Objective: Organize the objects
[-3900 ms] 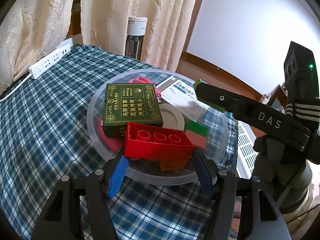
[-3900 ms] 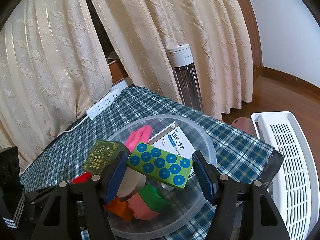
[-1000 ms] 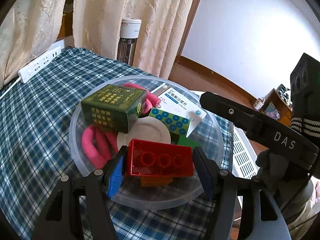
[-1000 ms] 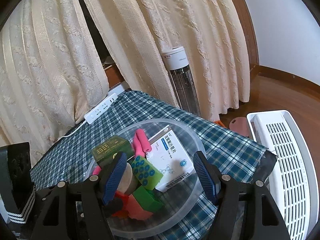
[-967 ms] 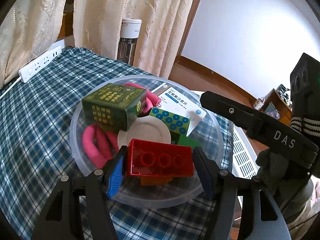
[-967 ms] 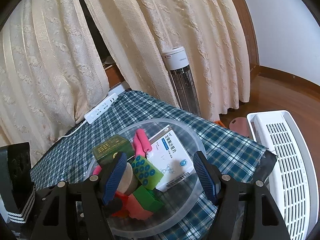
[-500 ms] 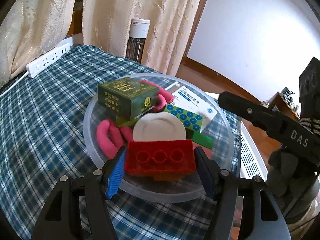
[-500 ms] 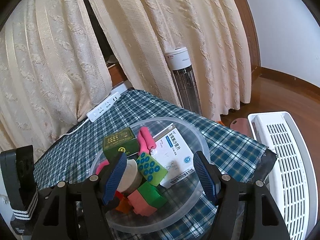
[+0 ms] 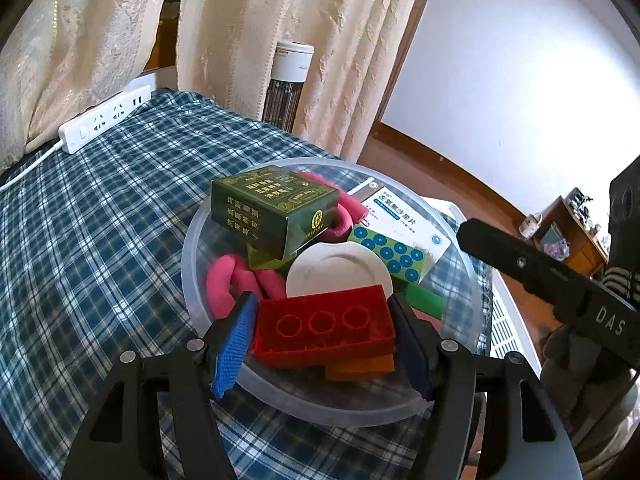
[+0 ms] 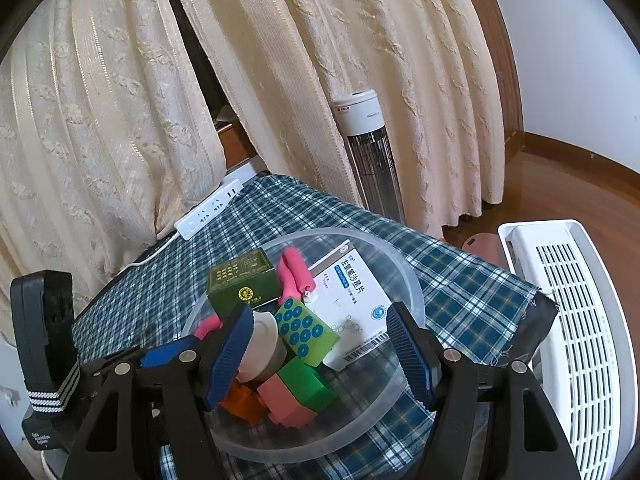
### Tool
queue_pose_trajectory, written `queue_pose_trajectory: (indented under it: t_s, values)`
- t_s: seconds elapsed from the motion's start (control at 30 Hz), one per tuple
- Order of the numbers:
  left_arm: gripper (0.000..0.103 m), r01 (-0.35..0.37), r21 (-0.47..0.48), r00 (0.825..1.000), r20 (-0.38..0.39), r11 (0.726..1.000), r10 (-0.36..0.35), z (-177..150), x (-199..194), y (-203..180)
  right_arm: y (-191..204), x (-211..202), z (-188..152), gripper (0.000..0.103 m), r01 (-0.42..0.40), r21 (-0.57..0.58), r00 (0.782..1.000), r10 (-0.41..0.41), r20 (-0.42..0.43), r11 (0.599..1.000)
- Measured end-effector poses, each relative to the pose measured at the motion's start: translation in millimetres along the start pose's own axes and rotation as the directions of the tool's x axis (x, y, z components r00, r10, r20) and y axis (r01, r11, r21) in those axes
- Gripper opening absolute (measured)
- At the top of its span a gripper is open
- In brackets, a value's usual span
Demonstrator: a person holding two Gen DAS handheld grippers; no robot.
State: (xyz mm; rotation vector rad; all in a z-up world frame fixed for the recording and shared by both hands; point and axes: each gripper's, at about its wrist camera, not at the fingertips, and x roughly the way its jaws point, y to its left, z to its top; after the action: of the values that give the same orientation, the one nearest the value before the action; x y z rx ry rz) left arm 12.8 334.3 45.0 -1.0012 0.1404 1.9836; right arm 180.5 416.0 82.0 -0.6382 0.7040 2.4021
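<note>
We see a blue-and-white plaid cloth (image 9: 100, 240) over the worktop, a clear bowl (image 9: 192, 248), a red brick (image 9: 324, 328), a dark green box with gold print (image 9: 272, 208), a green block dotted blue (image 9: 392, 252), pink foam (image 9: 224, 284), and cream curtains (image 10: 120, 100).

Spotted green block (image 10: 306, 330) now released into bowl (image 10: 404, 276).

My left wrist camera looks steeply down past its fingers, close over the near rim of the clear bowl (image 9: 192, 264). My right one views that bowl (image 10: 404, 276) from its other side, slightly farther back; both share the plaid cloth (image 9: 100, 220) and curtains (image 10: 120, 100).
</note>
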Motion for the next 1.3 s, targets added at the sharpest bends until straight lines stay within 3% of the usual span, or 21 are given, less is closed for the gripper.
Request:
queue_pose_trajectory:
  t_s: [0.37,0.67,1.0,1.3]
  values:
    - [0.068,-0.001,-0.024,0.999,0.033,1.0,0.002,3,-20,6,5,-2,-4,0.073,-0.011,-0.028,1.0,0.011,-0.017,1.0]
    - [0.071,-0.019,-0.004,0.999,0.036,1.0,0.019,-15,-41,11,6,-3,-6,0.073,-0.014,-0.032,1.0,0.013,-0.019,0.999]
    - [0.074,-0.018,0.037,0.999,0.048,0.999,0.016,-21,-28,5,9,-8,-10,0.073,-0.02,-0.034,1.0,0.019,-0.018,0.999]
    - [0.082,-0.019,-0.005,1.0,0.022,1.0,0.02,-17,-24,10,7,-10,-13,0.075,-0.02,-0.034,1.0,0.019,-0.023,0.999]
